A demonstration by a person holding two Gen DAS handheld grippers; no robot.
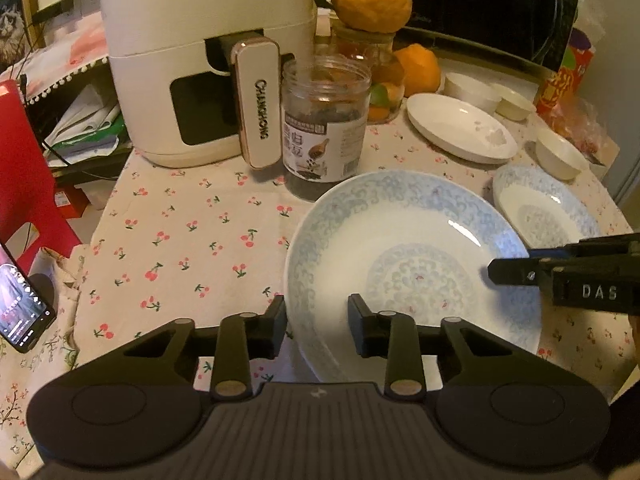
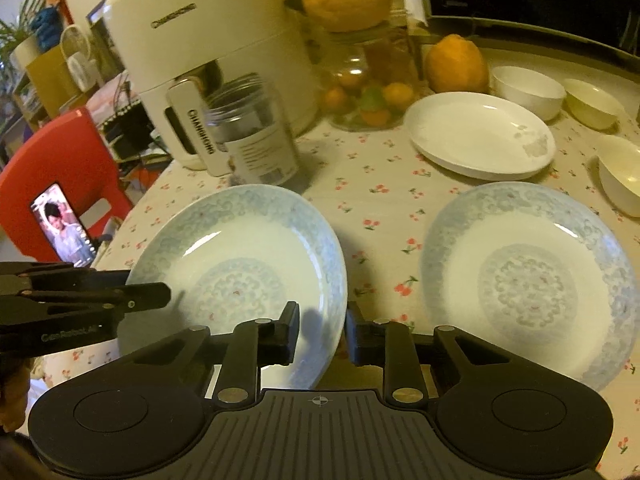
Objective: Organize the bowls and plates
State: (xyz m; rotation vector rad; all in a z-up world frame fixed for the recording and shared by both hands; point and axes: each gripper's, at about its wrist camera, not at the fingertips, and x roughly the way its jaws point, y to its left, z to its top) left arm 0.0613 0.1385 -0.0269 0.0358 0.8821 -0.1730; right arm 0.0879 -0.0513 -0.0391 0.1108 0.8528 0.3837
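A blue-patterned plate (image 1: 412,268) lies on the flowered tablecloth, also in the right wrist view (image 2: 240,256). My left gripper (image 1: 316,320) is open, its fingers straddling the plate's left rim. My right gripper (image 2: 322,332) is open, straddling the same plate's right rim; it shows in the left wrist view (image 1: 520,274). A second blue-patterned plate (image 2: 528,280) lies to the right (image 1: 544,208). A white plate (image 2: 480,140) sits behind. Three white bowls (image 2: 528,90) (image 2: 594,104) (image 2: 624,176) stand at the back right.
A white air fryer (image 1: 208,60) stands at the back left with a labelled jar (image 1: 324,120) beside it. A glass jar of fruit (image 2: 372,80) and oranges (image 2: 456,64) sit behind. A phone (image 1: 20,308) and red chair (image 1: 24,168) are left of the table.
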